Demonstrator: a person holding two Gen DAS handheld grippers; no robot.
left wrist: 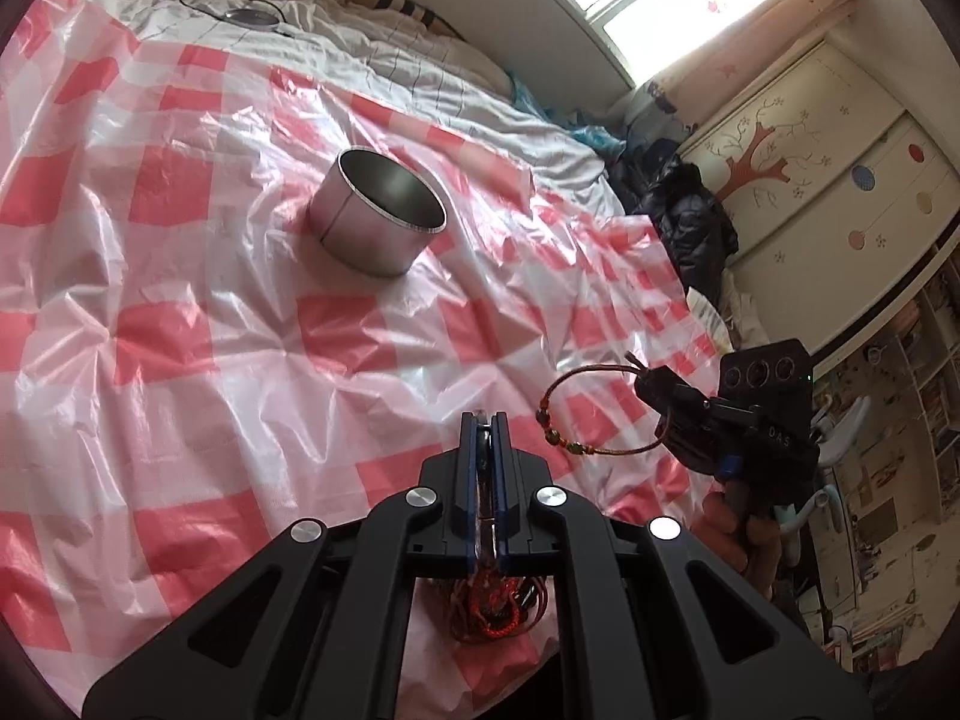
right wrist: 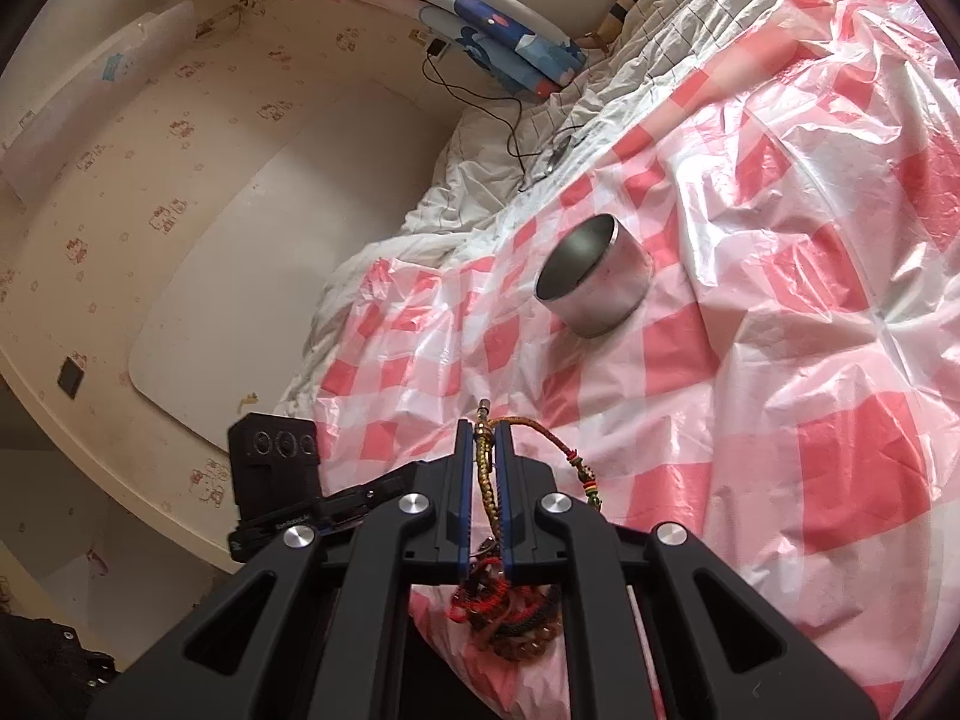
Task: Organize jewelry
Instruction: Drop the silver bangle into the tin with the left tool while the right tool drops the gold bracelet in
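Right gripper (right wrist: 483,420) is clamped on a thin corded bracelet (right wrist: 564,450); in the left wrist view the loop (left wrist: 591,414) hangs free off the jaw tips, beads at its low side. Left gripper (left wrist: 483,420) is closed narrow, with something thin and glinting between its pads; what it is I cannot tell.

Metal tin (left wrist: 378,219) stands open and upright, well ahead of both grippers, on the red-and-white checked plastic sheet (left wrist: 210,330). Tangled pile of jewelry (right wrist: 504,618) lies just below and behind the right jaws.

Risks, as judged:
- Cord is slim and slack; the grip covers a short stretch only, so a jerk could slip it out.
- Dangling loop may snag on the tin's thin rim instead of dropping in.
- Sheet is glossy, crinkled film over soft bedding; a nudge could tip or slide the smooth-walled tin.
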